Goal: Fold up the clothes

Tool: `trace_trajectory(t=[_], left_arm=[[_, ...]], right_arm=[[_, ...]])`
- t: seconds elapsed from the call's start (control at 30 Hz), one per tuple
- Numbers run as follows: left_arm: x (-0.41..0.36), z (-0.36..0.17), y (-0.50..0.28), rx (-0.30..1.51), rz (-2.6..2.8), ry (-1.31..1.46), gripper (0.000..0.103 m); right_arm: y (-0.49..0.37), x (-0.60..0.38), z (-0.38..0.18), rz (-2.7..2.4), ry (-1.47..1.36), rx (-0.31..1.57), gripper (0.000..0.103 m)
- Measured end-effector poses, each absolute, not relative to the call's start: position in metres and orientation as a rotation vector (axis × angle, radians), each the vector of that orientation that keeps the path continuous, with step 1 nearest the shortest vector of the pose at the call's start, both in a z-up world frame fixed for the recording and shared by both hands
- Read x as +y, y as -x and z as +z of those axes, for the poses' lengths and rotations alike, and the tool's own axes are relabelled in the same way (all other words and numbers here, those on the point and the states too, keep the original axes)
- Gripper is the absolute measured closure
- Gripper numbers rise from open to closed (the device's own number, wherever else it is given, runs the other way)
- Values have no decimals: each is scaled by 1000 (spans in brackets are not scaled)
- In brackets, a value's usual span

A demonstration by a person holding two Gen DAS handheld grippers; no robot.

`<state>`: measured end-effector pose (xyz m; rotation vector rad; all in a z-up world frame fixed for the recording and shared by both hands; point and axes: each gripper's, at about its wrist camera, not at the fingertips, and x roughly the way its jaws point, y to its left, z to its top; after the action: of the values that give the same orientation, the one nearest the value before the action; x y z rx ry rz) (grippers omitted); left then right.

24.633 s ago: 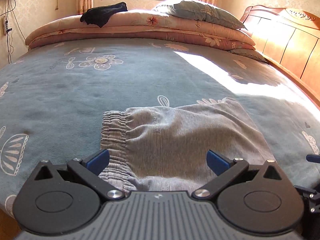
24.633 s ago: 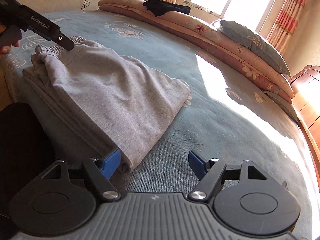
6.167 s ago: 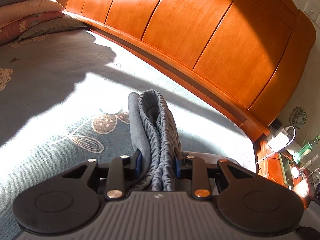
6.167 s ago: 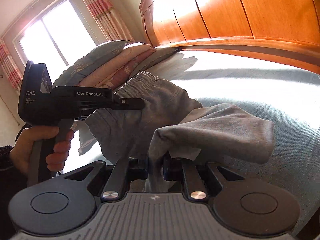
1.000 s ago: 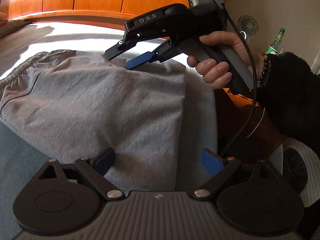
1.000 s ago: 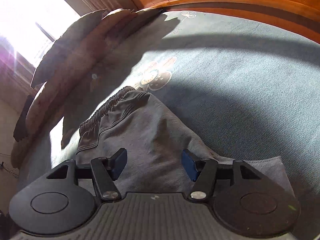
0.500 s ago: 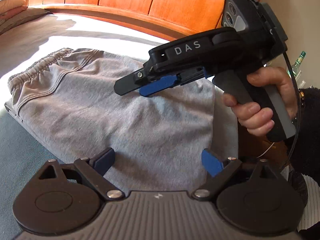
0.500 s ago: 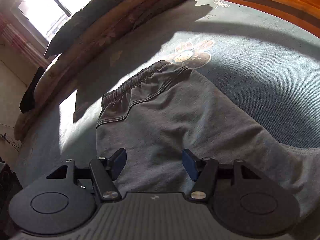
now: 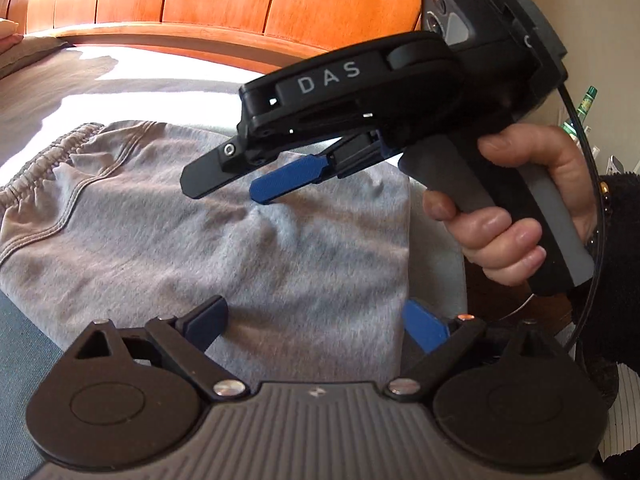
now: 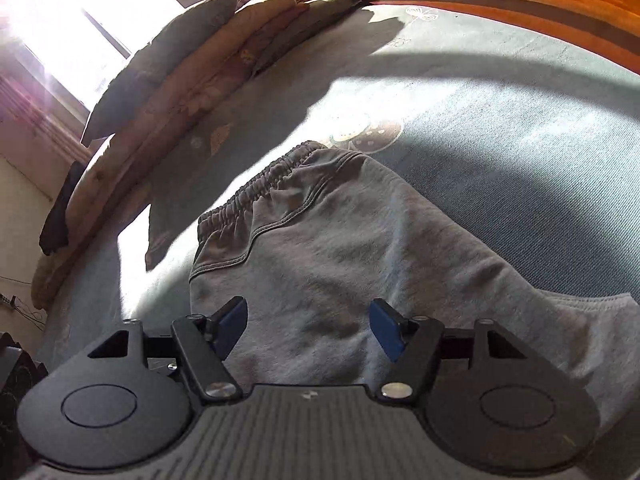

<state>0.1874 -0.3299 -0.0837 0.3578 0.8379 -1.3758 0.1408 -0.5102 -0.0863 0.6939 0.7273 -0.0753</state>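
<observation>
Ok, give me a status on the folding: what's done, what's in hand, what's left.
Done: the grey sweatpants lie folded on the bed, waistband towards the pillows.

In hand: nothing. The left gripper and the right gripper both hover open above the cloth; the right one's jaws have just been opening.

Left: possibly one more fold or some smoothing, since the far end looks uneven. That is a guess.

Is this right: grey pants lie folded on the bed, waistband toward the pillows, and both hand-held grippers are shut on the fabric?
One slip: neither is shut on the fabric. In the left wrist view the left hand-held gripper stands open above the pants. In the right wrist view the right hand-held gripper is open too, having just been opening, with nothing clamped. The pants do lie folded on the bed, waistband toward the pillows.
</observation>
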Motion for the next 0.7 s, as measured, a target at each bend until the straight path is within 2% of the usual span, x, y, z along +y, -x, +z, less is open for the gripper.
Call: trace_trajectory(t=[0.23,0.43,0.57,0.7], left_arm=[[-276,-52,-178,755,-1224,-409,8],[-240,-69,-155,666,-999,-621,8],[-226,-69,-148,701,-1013,-593,7],[-217,-65,-140,703,-1007,-532,7]], right_arm=[[-81,-531,-44,-202,-659,602,26],[-43,-571,-82,-311,-749,664,24],[-39,-583,-100,-388,-771,690,24],[-32,-576,-88,-342,-788,629,24]])
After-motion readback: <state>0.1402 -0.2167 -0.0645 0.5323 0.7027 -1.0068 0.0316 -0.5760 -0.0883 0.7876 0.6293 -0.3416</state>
